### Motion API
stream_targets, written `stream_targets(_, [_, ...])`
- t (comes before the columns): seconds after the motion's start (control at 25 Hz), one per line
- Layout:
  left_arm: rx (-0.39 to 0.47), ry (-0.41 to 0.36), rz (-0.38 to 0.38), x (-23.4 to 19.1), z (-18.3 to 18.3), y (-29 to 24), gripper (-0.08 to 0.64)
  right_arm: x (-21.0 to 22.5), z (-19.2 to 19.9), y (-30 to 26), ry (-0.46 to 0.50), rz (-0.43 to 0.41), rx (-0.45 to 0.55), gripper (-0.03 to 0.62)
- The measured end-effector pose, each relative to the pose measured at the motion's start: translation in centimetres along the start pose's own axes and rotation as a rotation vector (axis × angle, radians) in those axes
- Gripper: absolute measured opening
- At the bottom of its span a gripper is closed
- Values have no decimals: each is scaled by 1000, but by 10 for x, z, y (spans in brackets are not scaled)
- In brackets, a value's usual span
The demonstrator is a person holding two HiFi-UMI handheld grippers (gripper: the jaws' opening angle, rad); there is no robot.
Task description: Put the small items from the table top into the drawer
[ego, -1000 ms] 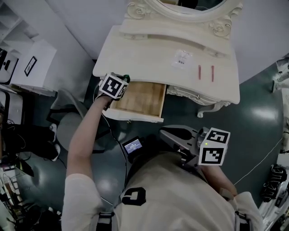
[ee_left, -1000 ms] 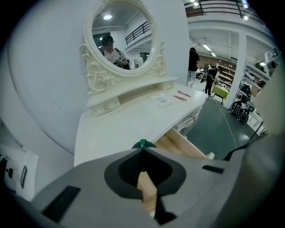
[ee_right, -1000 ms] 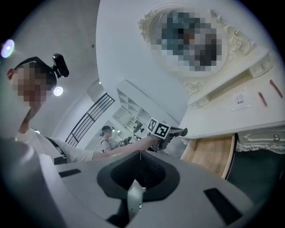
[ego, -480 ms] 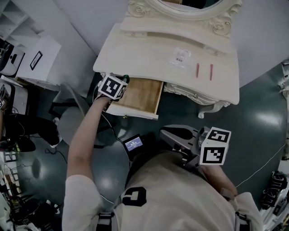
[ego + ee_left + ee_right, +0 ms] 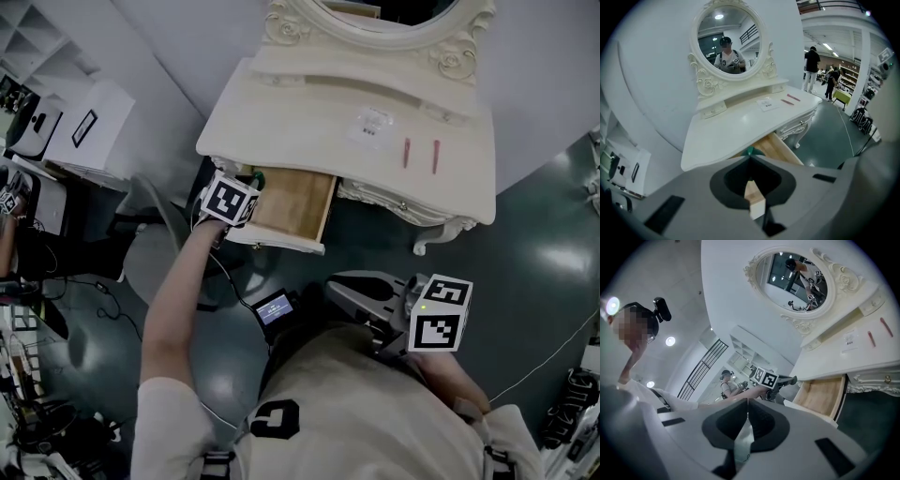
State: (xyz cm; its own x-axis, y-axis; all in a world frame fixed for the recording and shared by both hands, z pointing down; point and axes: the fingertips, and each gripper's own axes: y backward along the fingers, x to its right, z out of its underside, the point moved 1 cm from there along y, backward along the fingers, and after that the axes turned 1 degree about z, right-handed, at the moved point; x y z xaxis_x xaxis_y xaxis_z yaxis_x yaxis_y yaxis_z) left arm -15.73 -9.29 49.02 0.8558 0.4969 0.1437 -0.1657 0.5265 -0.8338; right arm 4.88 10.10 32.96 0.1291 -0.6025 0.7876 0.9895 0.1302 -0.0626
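A cream vanity table [image 5: 309,122] carries a clear packet [image 5: 370,124] and two red sticks [image 5: 406,153] [image 5: 436,156] on its right half. Its wooden drawer [image 5: 277,244] stands pulled out at the left, and nothing shows inside it. My left gripper [image 5: 255,178] is shut at the drawer's left side, its tip just under the table edge. In the left gripper view the shut jaws [image 5: 750,157] point over the drawer [image 5: 780,150] toward the packet [image 5: 766,104]. My right gripper [image 5: 342,286] hangs shut and empty near my body, well short of the table.
An oval mirror [image 5: 375,14] tops the table. A grey chair [image 5: 155,253] and white shelf units [image 5: 84,131] stand to the left. A small lit screen [image 5: 274,307] sits at my waist. Other people stand far off at the right [image 5: 812,68].
My left gripper has slid a little along the drawer's left side toward its front. The right gripper has drifted slightly. Both stay shut, and the drawer looks about as far out as before.
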Motion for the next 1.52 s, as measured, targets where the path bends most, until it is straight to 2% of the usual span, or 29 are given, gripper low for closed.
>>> stream_targets(0.28, [-26, 14, -23, 13, 15, 6, 57, -3, 7, 12, -17, -51, -3, 29])
stream_targets(0.68, [-69, 0, -55, 26, 33, 8, 57, -1, 14, 24, -44, -83, -13, 29])
stream_targets(1.08, [-107, 6, -50, 31, 50, -9, 57, 5, 17, 22, -77, -87, -5, 29])
stream_targets(1.28, [-82, -3, -15, 28, 46, -18, 57, 7, 15, 10, -84, -74, -13, 29])
stream_targets(1.52, [-95, 3, 13, 10, 52, -35, 57, 18, 6, -11, -108, -47, -4, 29])
